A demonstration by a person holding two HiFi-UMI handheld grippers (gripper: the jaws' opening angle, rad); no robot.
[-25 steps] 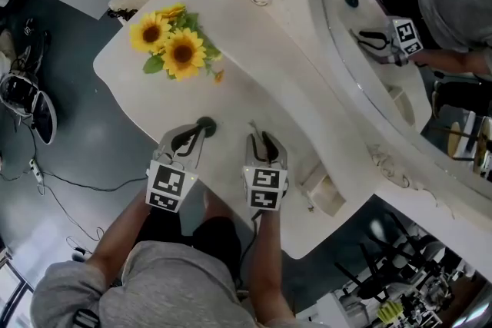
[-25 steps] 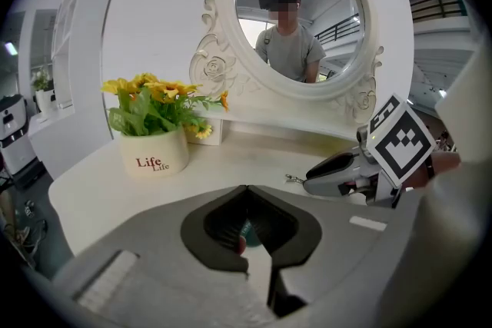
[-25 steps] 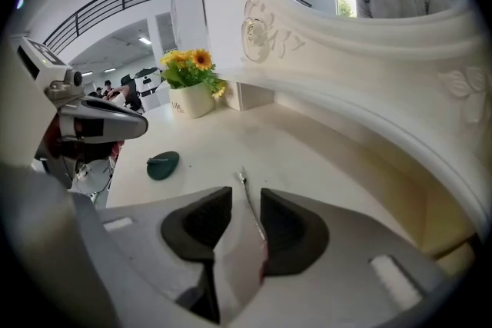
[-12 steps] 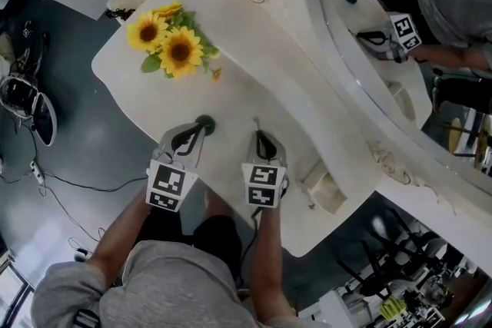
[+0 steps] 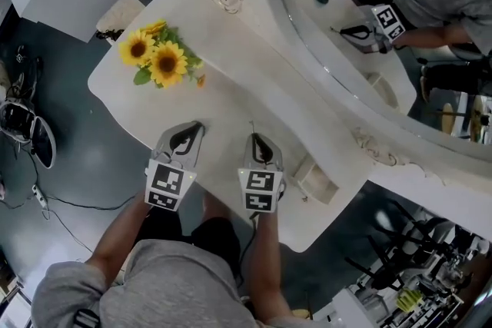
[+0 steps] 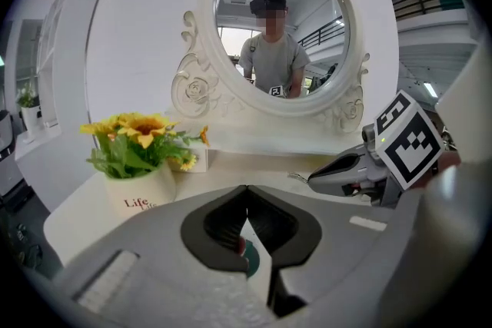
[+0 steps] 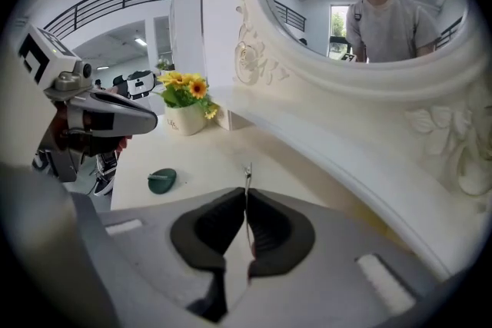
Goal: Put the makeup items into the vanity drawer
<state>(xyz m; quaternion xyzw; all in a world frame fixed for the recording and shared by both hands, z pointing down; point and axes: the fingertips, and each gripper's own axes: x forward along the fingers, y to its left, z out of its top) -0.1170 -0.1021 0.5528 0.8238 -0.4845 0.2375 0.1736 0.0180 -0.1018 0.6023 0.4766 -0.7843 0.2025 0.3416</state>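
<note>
We see the right gripper [image 7: 247, 194] at the lower centre of its own view. Its jaws have just been closing and now pinch a thin metal makeup tool [image 7: 247, 173] that pokes up past the tips. It is too slim for us to say whether it is tweezers or a pin. The left gripper [image 6: 246, 192] has its jaws together with nothing clamped. A dark green oval makeup item [image 7: 162, 180] lies on the white vanity top [image 5: 231, 96], at the left of the right gripper view, below the left gripper and apart from it. In the head view both grippers sit at lower centre. The small open drawer [image 5: 319, 184] lies just right of them, the sunflower pot [image 5: 154, 57] at upper left, and the oval mirror [image 5: 361, 34] at upper right.
</note>
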